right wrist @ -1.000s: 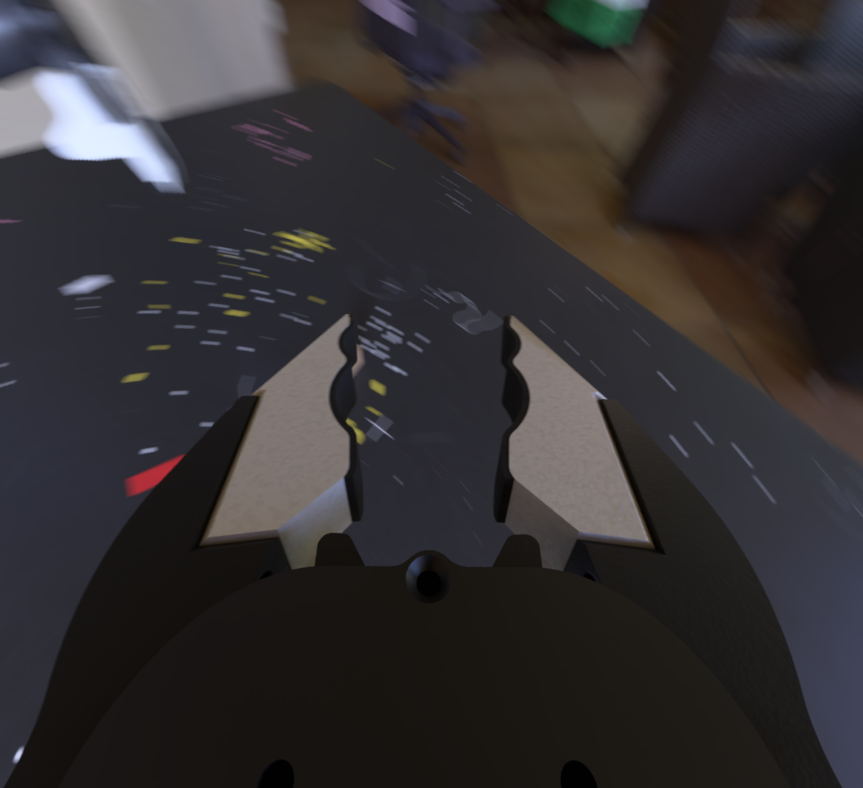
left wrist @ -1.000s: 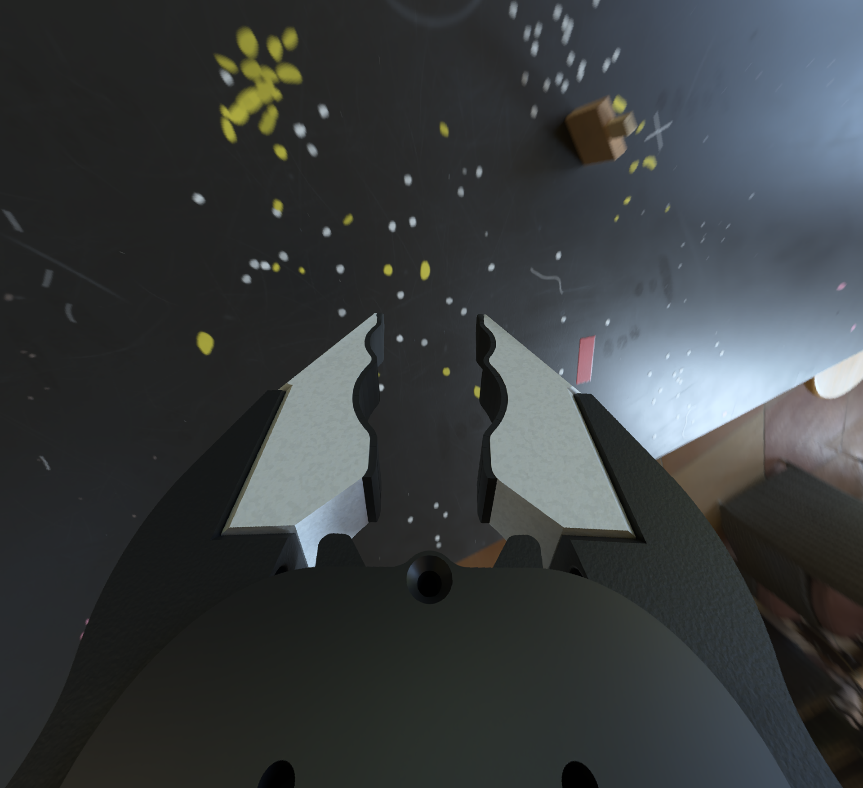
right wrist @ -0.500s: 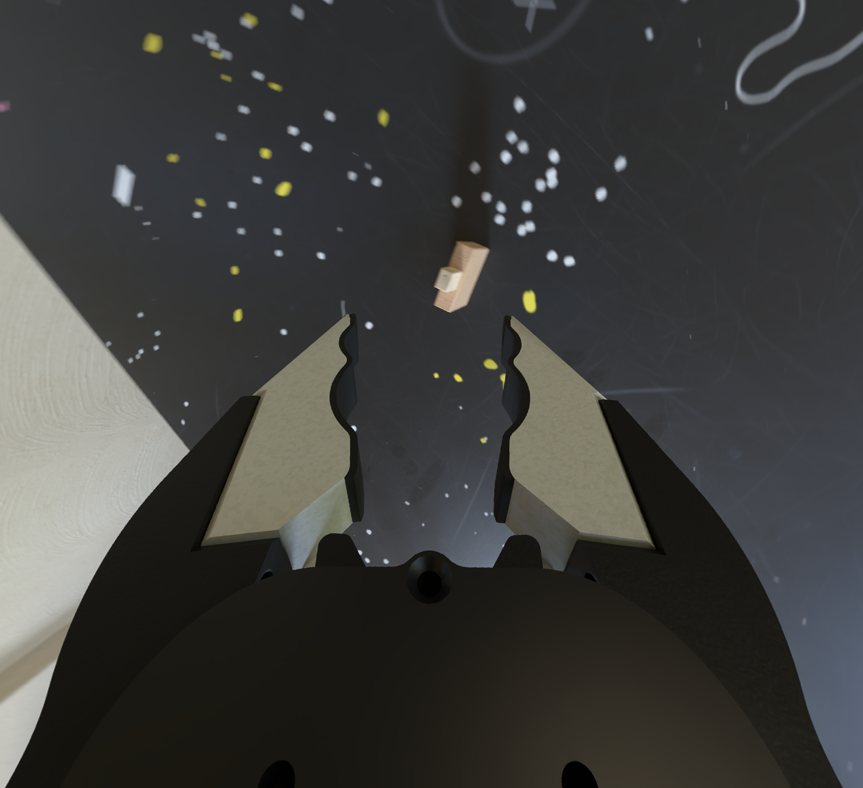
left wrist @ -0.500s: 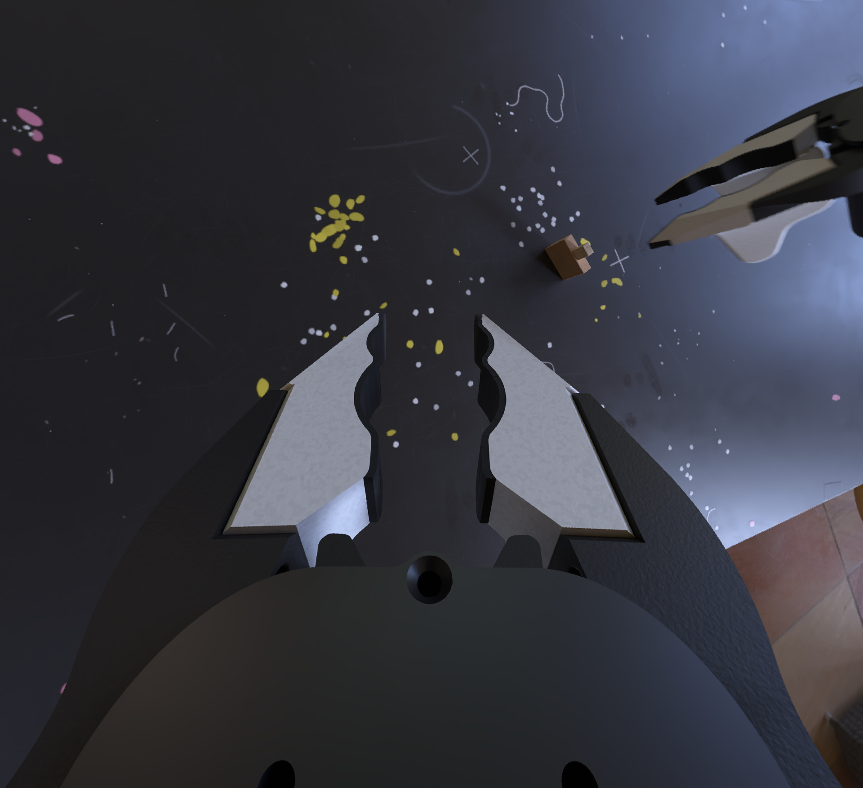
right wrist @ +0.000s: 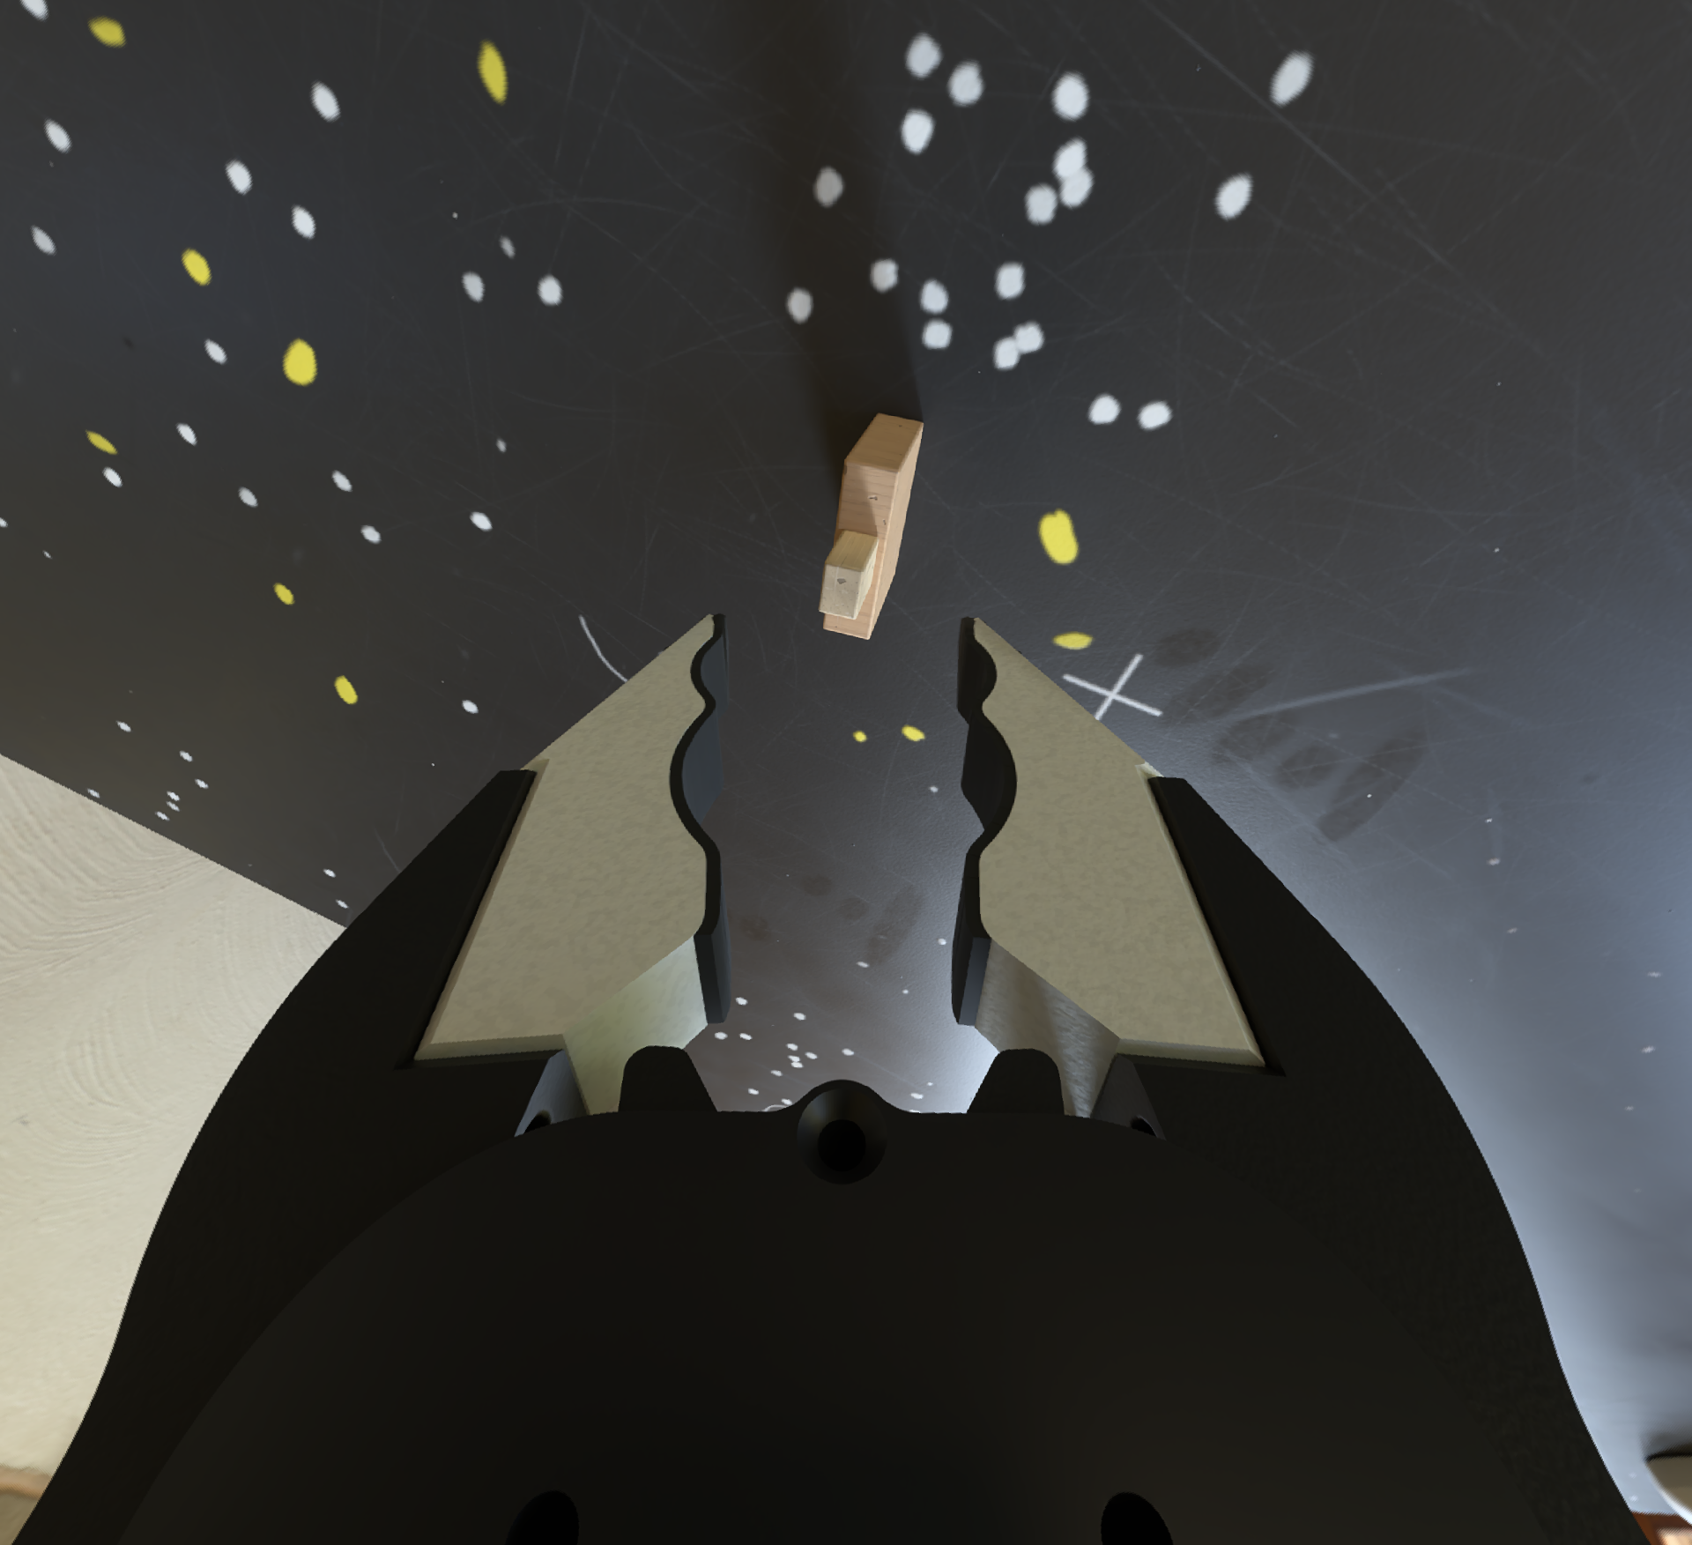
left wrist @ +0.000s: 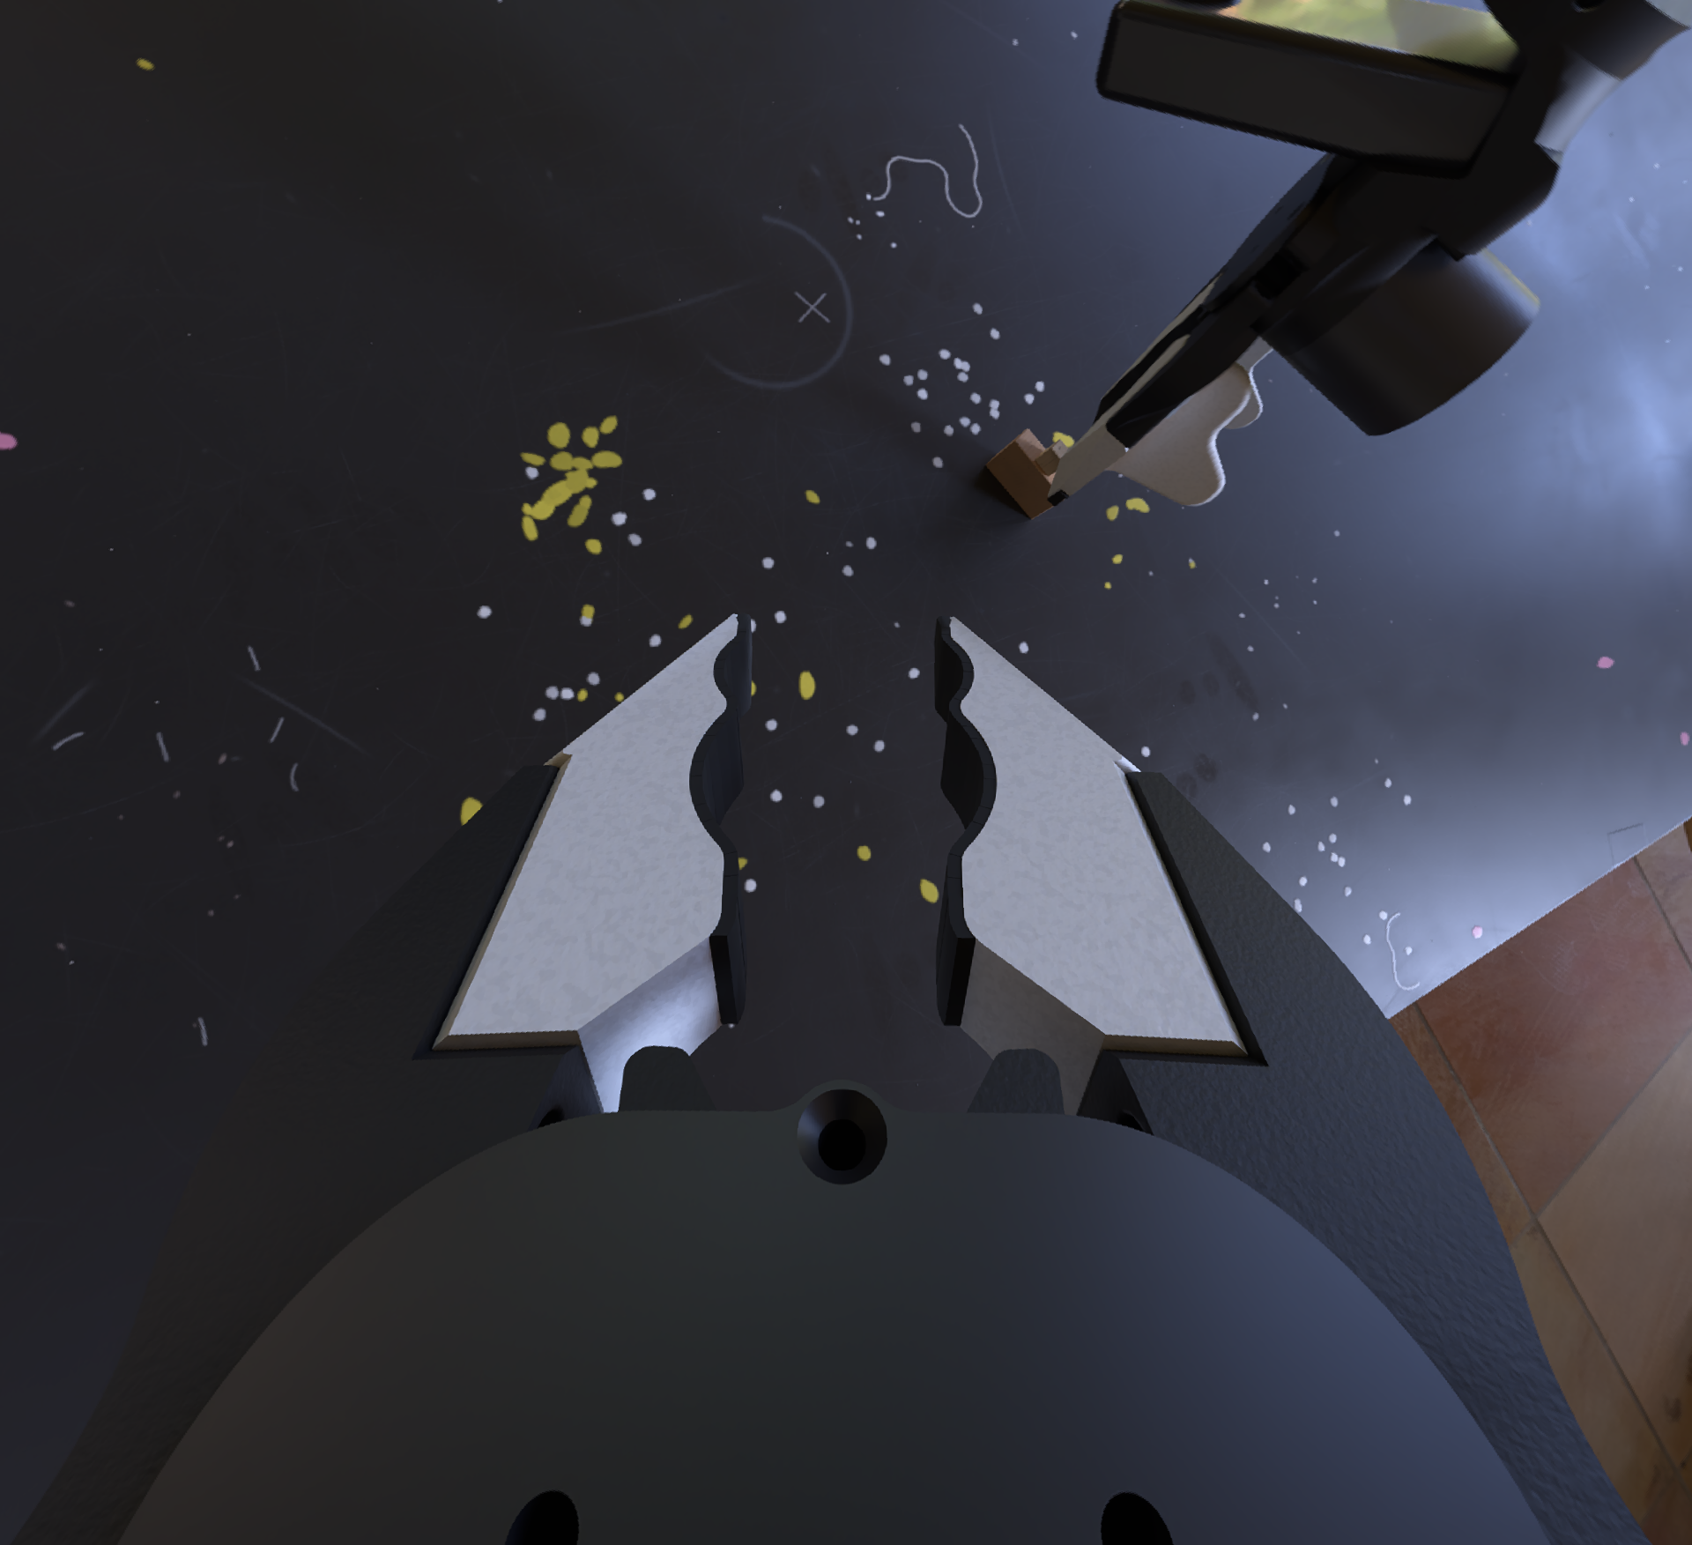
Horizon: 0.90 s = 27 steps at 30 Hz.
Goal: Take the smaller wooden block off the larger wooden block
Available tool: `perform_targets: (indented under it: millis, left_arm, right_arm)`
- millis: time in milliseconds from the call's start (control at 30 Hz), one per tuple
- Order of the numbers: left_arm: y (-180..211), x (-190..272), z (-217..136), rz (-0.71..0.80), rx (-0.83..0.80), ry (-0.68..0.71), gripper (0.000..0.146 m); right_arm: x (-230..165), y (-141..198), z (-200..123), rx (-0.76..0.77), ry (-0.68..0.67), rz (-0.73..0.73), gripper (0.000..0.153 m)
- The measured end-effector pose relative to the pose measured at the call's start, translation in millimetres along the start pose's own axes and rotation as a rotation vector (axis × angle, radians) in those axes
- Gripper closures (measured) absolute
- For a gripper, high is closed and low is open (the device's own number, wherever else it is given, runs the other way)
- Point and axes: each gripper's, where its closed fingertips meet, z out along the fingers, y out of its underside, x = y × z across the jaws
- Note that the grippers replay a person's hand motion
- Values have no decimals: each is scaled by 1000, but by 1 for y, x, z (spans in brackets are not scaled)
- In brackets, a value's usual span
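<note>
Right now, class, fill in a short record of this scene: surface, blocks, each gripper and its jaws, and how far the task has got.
surface: dark table with white and yellow paint specks
larger wooden block: lying on the table
smaller wooden block: on the larger one, not yet removed
right gripper: jaws open, empty, just short of the blocks
left gripper: jaws open, empty, well away from the blocks
task stage: approach, no grasp yet

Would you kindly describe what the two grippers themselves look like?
Both share one design. The left gripper has a rounded matte-black body, a small round hole at its centre, and two tapered pale-grey fingers with wavy black inner edges. The right gripper matches, its fingers looking beige. No cables or sleeves show.
</note>
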Motion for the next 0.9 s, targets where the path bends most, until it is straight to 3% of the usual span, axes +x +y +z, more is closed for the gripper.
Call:
perform_targets:
  millis: [167,267,367,533,633,733,833,900]
  left_arm:
    - [0,4,-1,17,2,24,106]
    - [0,2,-2,8,9,30,106]
    - [0,3,-8,8,38,45,107]
    - [-20,8,-43,20,268,92,111]
    - [-35,2,-79,-17,494,104,107]
    - [-40,-12,-105,-99,684,148,108]
    - [-38,-22,-99,-140,664,218,116]
    - [-42,-10,-83,-125,600,370,114]
  right_arm:
    - [-1,1,1,-65,2,53,112]
    - [-5,1,4,-79,-64,95,135]
    - [-4,-1,6,-79,-87,117,142]
    - [-14,1,-9,-105,-88,53,144]
    - [-33,2,-49,-98,-125,-9,144]
    - [-40,10,-115,-64,-157,-53,144]
    - [-21,29,-187,-5,-174,-57,144]
    - [2,49,-230,33,-181,-48,144]
